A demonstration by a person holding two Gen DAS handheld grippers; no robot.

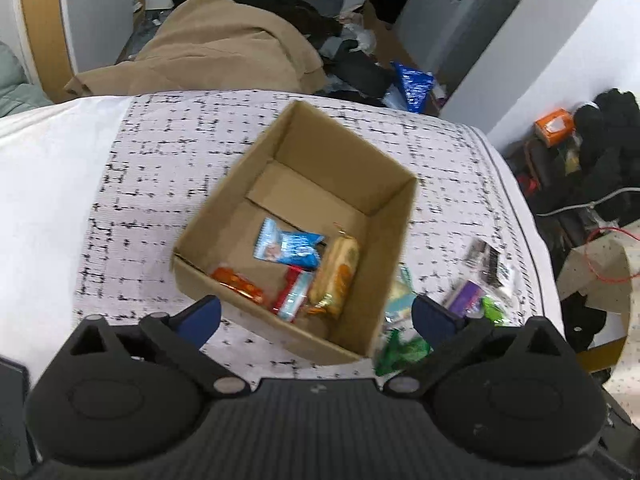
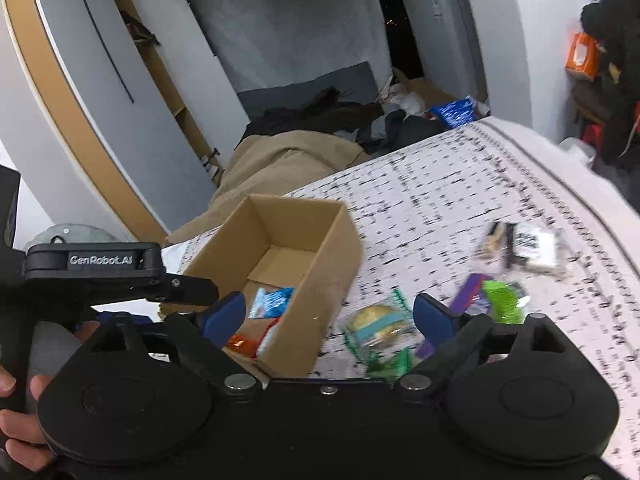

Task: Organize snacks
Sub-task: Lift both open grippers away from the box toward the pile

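Note:
An open cardboard box (image 1: 392,240) (image 2: 320,280) rests on a bed with a black-and-white patterned cover (image 1: 168,184) (image 2: 460,184). Inside lie a light blue packet (image 1: 290,244) (image 2: 270,302), an orange packet (image 1: 240,285), a red-and-white packet (image 1: 294,294) and a golden biscuit pack (image 1: 338,276). Loose snacks lie right of the box: a round cake in a green-edged wrapper (image 2: 378,326), a purple pack (image 2: 470,292) (image 1: 466,296), a bright green wrapper (image 2: 502,300) and a black-and-white packet (image 2: 528,244) (image 1: 490,260). My left gripper (image 1: 316,316) hangs open above the box's near edge. My right gripper (image 2: 330,314) is open over the box's right wall, holding nothing.
Beyond the bed lie a tan blanket (image 1: 224,48) (image 2: 280,160), dark clothes and a blue foil bag (image 1: 414,84) on the floor. An orange box (image 1: 554,124) and dark bags stand at the right. A hand (image 2: 20,408) holds the left gripper's body at left in the right wrist view.

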